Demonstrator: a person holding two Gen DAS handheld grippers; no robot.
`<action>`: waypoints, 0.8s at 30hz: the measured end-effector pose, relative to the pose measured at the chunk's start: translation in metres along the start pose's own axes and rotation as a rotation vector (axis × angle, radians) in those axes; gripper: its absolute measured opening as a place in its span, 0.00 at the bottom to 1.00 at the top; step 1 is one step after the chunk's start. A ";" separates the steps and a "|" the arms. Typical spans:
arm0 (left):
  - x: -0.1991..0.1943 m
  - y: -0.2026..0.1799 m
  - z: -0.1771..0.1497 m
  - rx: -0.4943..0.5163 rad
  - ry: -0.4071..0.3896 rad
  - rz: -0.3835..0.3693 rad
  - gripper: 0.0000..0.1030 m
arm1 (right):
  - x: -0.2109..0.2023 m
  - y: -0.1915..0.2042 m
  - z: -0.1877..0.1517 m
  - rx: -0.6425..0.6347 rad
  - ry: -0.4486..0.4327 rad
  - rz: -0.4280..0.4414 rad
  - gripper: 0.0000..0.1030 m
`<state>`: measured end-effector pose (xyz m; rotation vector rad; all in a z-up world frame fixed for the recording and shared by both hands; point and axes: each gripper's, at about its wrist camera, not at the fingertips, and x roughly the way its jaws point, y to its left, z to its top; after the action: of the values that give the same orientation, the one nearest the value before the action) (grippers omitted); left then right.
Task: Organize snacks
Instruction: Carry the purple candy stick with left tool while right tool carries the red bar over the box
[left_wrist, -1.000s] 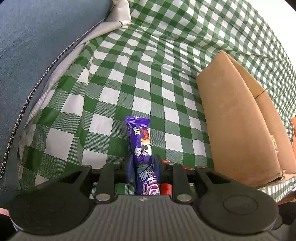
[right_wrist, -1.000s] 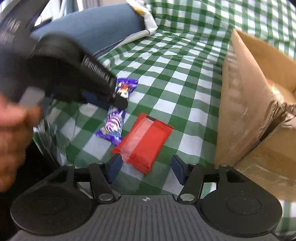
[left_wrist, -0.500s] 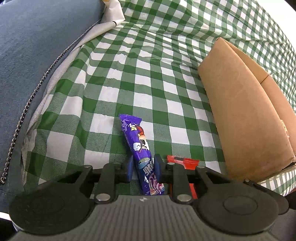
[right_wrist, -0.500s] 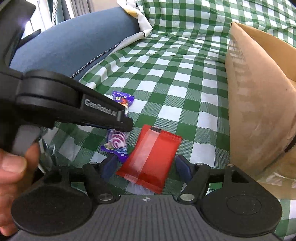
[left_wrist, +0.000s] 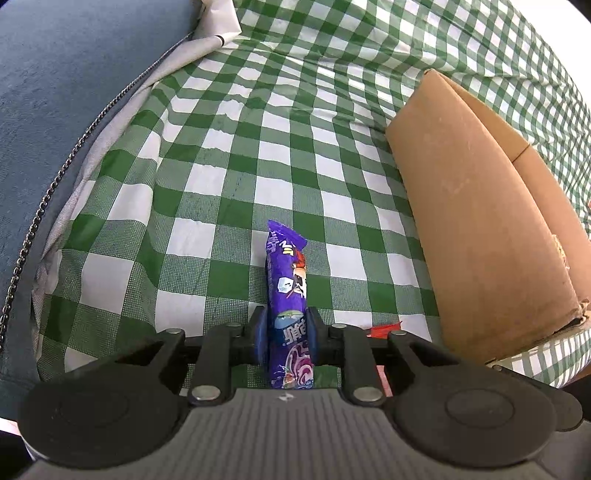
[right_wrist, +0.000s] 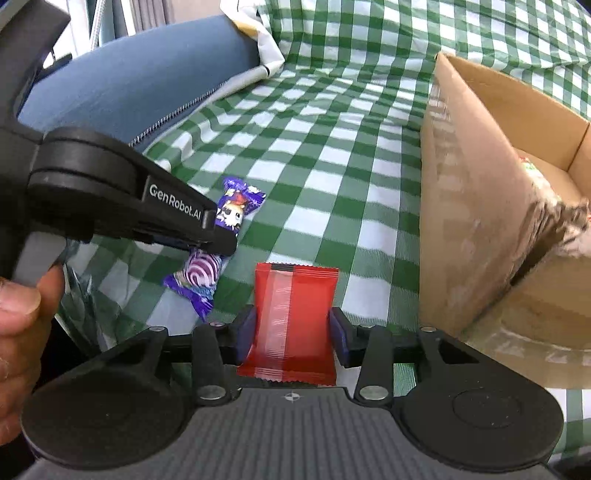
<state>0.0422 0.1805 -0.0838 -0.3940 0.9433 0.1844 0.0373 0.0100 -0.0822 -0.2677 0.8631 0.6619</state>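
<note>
A purple snack bar (left_wrist: 286, 280) lies lengthwise between the blue pads of my left gripper (left_wrist: 286, 325), which is shut on its lower half. The right wrist view shows the same purple bar (right_wrist: 236, 214) pinched by the left gripper (right_wrist: 221, 242) just above the checked cloth. A flat red packet (right_wrist: 295, 295) sits upright between the pads of my right gripper (right_wrist: 293, 328). Its jaws are closing and both pads touch the packet's sides. A corner of the red packet (left_wrist: 384, 328) shows beside the left gripper.
An open cardboard box (right_wrist: 472, 221) stands to the right on the green-and-white checked cloth (left_wrist: 229, 177), with some contents inside. A blue zipped cushion (left_wrist: 74, 92) borders the cloth on the left. A person's hand (right_wrist: 18, 314) holds the left gripper's handle.
The right gripper's jaws have come in from wide apart onto the red packet, which now stands straight between them. The left gripper still holds the purple bar, slightly straightened.
</note>
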 end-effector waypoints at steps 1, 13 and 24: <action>0.001 0.000 0.000 0.003 0.001 0.002 0.24 | 0.001 -0.001 -0.001 0.005 0.004 0.001 0.45; 0.007 0.000 0.003 0.015 0.003 0.004 0.21 | 0.002 -0.004 -0.001 0.011 -0.013 0.012 0.45; 0.000 0.002 0.005 -0.010 -0.016 -0.029 0.19 | -0.016 -0.002 -0.005 0.003 -0.063 0.008 0.44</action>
<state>0.0448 0.1839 -0.0816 -0.4144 0.9206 0.1660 0.0281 -0.0008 -0.0727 -0.2400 0.8051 0.6729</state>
